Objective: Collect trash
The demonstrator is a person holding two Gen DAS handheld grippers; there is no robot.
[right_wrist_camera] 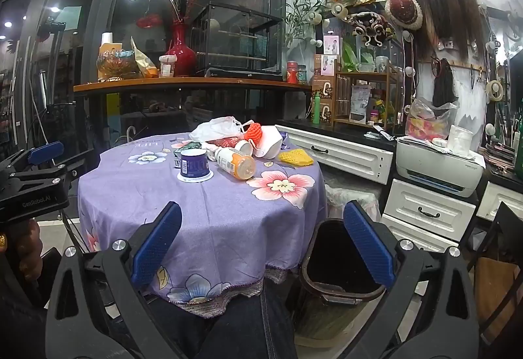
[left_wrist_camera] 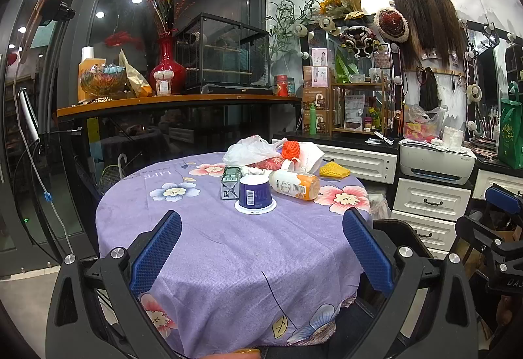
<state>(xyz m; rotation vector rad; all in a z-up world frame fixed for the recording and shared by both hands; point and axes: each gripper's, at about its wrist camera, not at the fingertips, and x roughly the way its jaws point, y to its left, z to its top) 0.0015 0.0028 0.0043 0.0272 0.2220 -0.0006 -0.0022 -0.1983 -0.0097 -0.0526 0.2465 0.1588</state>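
Left gripper (left_wrist_camera: 261, 244), seen from its own wrist camera, stands spread wide with nothing between its blue, dimpled rubber pads (left_wrist_camera: 157, 247), above the near half of a round table (left_wrist_camera: 228, 261) draped in lilac woven cloth printed with flowers. At the far side lies the trash: an upturned blue cup (left_wrist_camera: 254, 194) on its white rim, a crushed green carton (left_wrist_camera: 230, 182) just left of it, a plastic bottle (left_wrist_camera: 295, 184) on its side with an orange label, a crumpled white plastic bag (left_wrist_camera: 250, 149), an orange foam net (left_wrist_camera: 291, 149) and a yellow foam net (left_wrist_camera: 334, 170).

Right gripper (right_wrist_camera: 261, 244), in its own view, is equally wide and empty, over the table's near right edge. Below its right pad stands a dark, open bin (right_wrist_camera: 340, 264) on the floor, just right of the table. The cup (right_wrist_camera: 194, 166), bottle (right_wrist_camera: 236, 162) and yellow net (right_wrist_camera: 295, 159) lie far across the cloth.
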